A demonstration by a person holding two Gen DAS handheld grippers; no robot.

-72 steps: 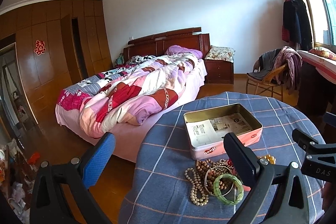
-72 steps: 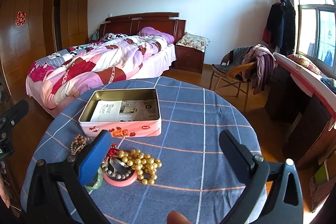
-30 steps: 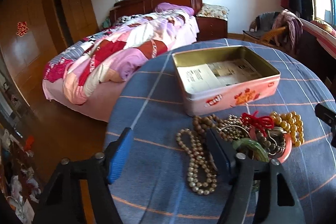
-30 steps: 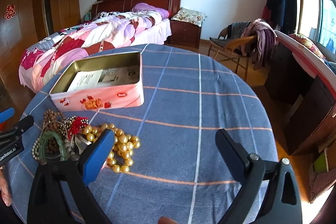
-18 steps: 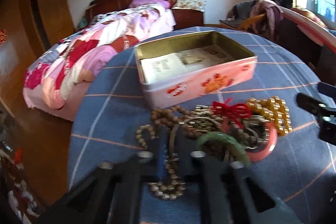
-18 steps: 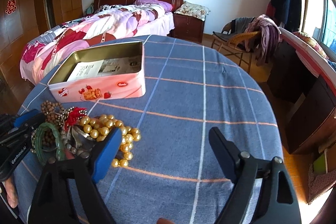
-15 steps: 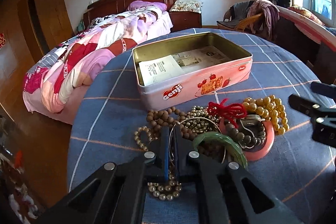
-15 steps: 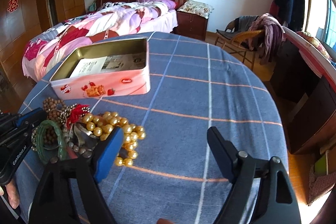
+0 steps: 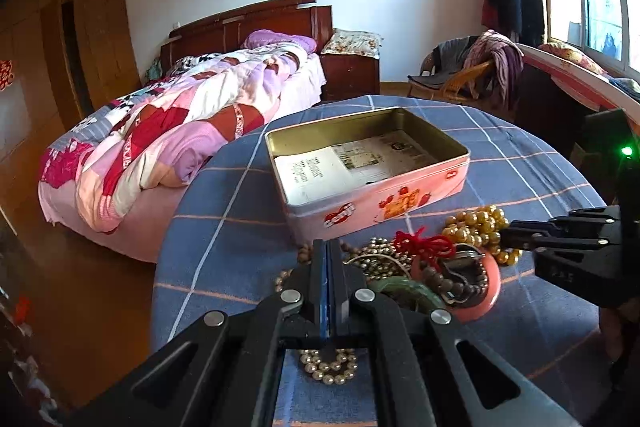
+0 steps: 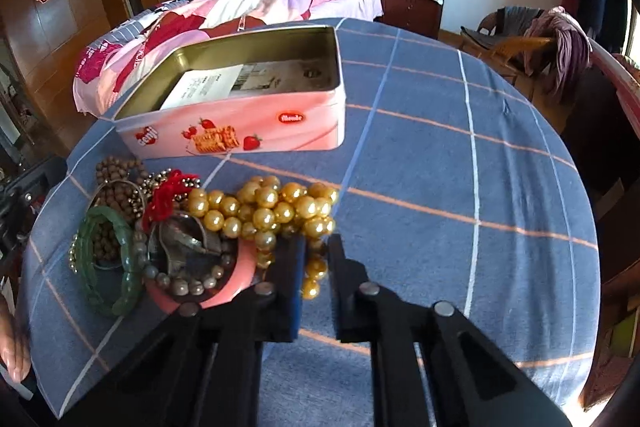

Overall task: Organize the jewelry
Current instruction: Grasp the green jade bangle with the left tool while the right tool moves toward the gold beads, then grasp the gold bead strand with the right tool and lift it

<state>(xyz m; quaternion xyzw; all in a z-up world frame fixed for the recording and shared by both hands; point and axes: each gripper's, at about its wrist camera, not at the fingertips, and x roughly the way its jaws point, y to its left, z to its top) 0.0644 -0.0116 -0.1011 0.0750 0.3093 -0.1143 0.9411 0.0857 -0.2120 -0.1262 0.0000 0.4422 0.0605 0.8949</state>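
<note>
Left claw (image 9: pixel 328 251): pressed fully together, blue pads flush, tips over the near-left edge of the heap. Cannot tell whether anything is pinched between them. Below the fingers, a loop of pearl strand (image 9: pixel 328 373) on the cloth (image 10: pixel 440 187).

Right claw (image 10: pixel 318 247): nearly together, clamped on the gold beads (image 10: pixel 264 207), with a few beads of the strand showing in the narrow gap between the fingers. Seen from the left wrist, reaches in from the right, its tip touching the same gold beads.

Jewelry: heaped on the blue checked cloth, just in front of the tin (image 10: pixel 240 131), none of it inside.
- Gold beads at the right of the heap.
- Red cord (image 10: pixel 166 195) in the middle, on top.
- Brown beads (image 10: pixel 116 171) at the back left, close to the tin wall.
- Green bangle (image 10: pixel 86 247) at the left.
- Pink ring (image 10: pixel 236 287) at the front, with a grey bead bracelet and a metal piece lying in it.

Tin: pink, open, upright, holding only a printed sheet (image 10: pixel 224 83) flat on its bottom.

Beyond the table: a bed (image 9: pixel 180 131) with a patchwork quilt, and a chair (image 9: pixel 460 79) draped with clothes.
</note>
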